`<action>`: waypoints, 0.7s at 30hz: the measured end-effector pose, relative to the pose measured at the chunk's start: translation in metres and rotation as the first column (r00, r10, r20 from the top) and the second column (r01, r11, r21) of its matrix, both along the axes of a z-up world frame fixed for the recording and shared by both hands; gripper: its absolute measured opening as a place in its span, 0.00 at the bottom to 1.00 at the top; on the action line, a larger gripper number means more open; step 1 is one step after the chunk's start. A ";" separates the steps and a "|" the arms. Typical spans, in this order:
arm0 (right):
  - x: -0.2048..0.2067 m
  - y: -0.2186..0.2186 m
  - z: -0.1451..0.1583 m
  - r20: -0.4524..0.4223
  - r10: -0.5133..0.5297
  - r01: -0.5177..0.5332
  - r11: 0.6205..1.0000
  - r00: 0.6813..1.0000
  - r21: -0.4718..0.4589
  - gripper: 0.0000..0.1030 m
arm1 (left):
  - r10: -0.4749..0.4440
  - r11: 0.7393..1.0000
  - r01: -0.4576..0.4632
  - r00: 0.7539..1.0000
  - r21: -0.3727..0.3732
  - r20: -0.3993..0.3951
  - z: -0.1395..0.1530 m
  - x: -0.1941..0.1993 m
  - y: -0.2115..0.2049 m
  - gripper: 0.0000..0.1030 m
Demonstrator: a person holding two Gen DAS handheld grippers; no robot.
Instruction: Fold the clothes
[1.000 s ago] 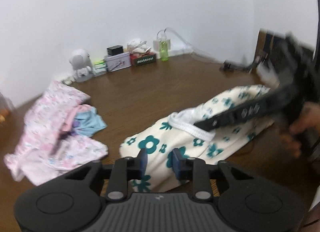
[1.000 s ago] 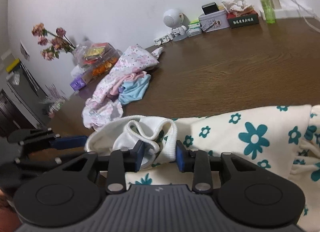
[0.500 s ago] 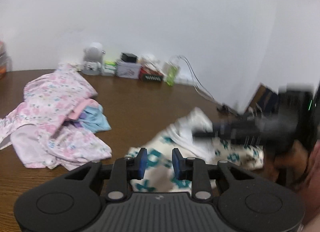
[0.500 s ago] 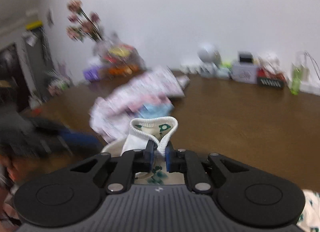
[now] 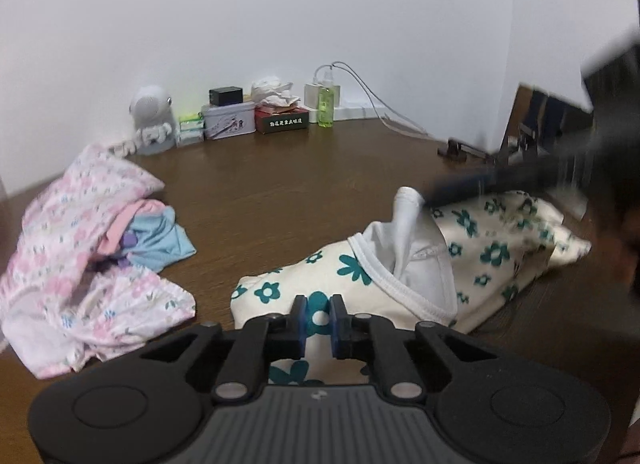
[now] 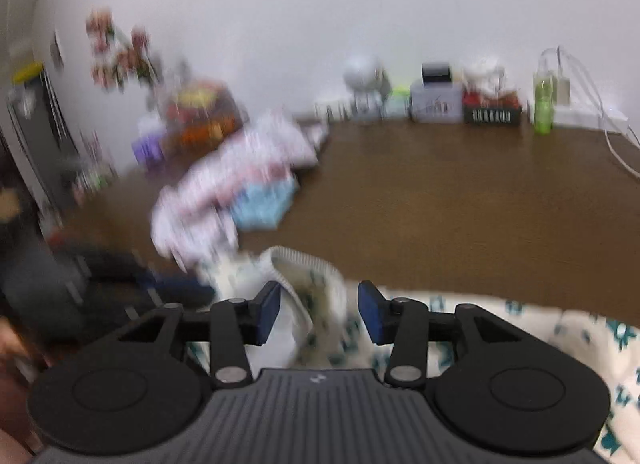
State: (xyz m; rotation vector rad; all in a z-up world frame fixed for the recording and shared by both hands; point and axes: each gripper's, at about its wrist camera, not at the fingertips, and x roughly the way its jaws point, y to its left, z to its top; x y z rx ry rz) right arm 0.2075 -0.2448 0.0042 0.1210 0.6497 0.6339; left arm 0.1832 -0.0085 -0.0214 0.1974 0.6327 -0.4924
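Left gripper [image 5: 319, 320] pinches the floral garment [image 5: 344, 272] lying on the brown table [image 5: 280, 183]. Right gripper [image 6: 319, 312] hangs wide open over its ribbed collar [image 6: 304, 264], gripping nothing. The red box [image 5: 282, 121] carries white characters, seemingly unreadable.

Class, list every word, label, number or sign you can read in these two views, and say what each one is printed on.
Dark red box by the wall: a line of white characters, too small to read.
Grey tin: a drawing and small markings, unreadable.
Left tool body: a tiny pale logo, not legible.
Right wrist view: too blurred to read anything.
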 end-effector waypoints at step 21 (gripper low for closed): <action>0.127 0.103 -0.046 -0.506 0.318 -0.322 0.943 0.802 0.082 0.08 | -0.035 0.995 0.028 0.997 0.091 0.068 -0.006 -0.010 -0.012 0.08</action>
